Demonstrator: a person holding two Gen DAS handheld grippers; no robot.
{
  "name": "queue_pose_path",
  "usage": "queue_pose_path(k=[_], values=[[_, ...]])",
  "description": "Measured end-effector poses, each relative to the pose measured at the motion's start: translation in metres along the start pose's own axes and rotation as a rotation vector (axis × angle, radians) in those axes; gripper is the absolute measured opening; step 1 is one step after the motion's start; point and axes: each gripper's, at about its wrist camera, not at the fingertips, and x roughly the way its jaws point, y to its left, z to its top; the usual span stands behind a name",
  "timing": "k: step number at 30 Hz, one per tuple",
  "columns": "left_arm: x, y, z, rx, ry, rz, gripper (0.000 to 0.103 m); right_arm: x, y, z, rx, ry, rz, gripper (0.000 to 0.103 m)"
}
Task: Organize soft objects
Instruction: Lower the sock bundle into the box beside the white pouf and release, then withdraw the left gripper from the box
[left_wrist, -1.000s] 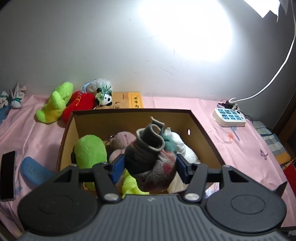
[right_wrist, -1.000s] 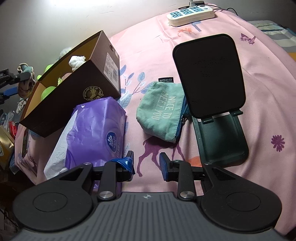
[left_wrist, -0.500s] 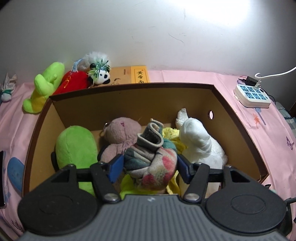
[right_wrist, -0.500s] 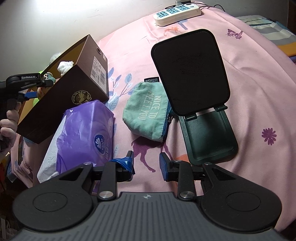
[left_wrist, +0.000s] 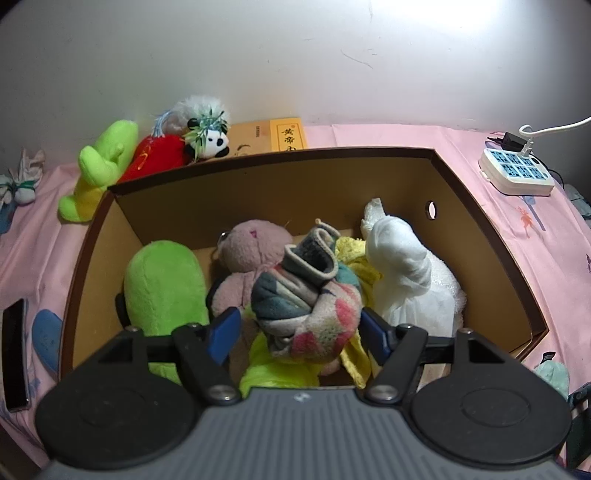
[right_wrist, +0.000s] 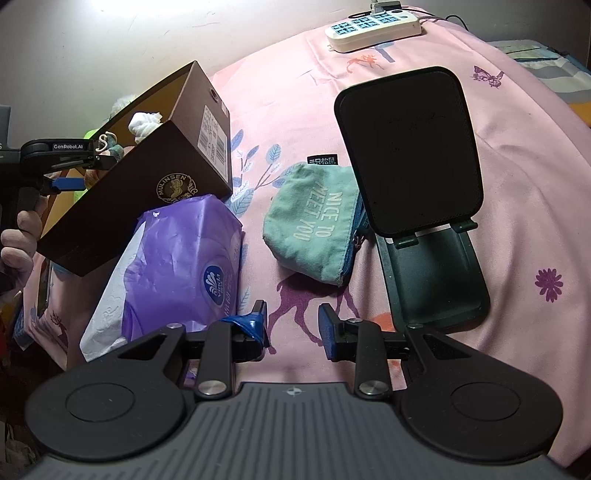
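Observation:
My left gripper (left_wrist: 299, 328) hangs over the open brown cardboard box (left_wrist: 491, 236). Its jaws stand wide, with a gap between the left pad and the rolled multicoloured fleece sock (left_wrist: 310, 299), which rests on the pile in the box. In the box lie a green plush (left_wrist: 162, 284), a pink plush bear (left_wrist: 251, 254), yellow cloth (left_wrist: 354, 251) and a white plush (left_wrist: 402, 273). My right gripper (right_wrist: 291, 325) is open and empty above the pink sheet, near a teal fabric pouch (right_wrist: 317, 229).
Behind the box lie a lime plush (left_wrist: 99, 170), a red plush with a panda (left_wrist: 177, 147) and an orange book (left_wrist: 273, 136). A power strip (left_wrist: 517, 173), a phone (left_wrist: 14, 350), a purple tissue pack (right_wrist: 173, 269) and a dark folding stand (right_wrist: 413, 155) lie around.
My left gripper moved forward over the box and lowered the sock onto the pile, then its jaws widened off the sock. My right gripper barely shifted.

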Motion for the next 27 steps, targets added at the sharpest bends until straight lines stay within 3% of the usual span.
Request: queue_pose_path(k=[27], values=[[-0.084, -0.014, -0.045, -0.039, -0.044, 0.186, 0.071, -0.004, 0.003, 0.007, -0.074, 0.005, 0.072, 0.013]])
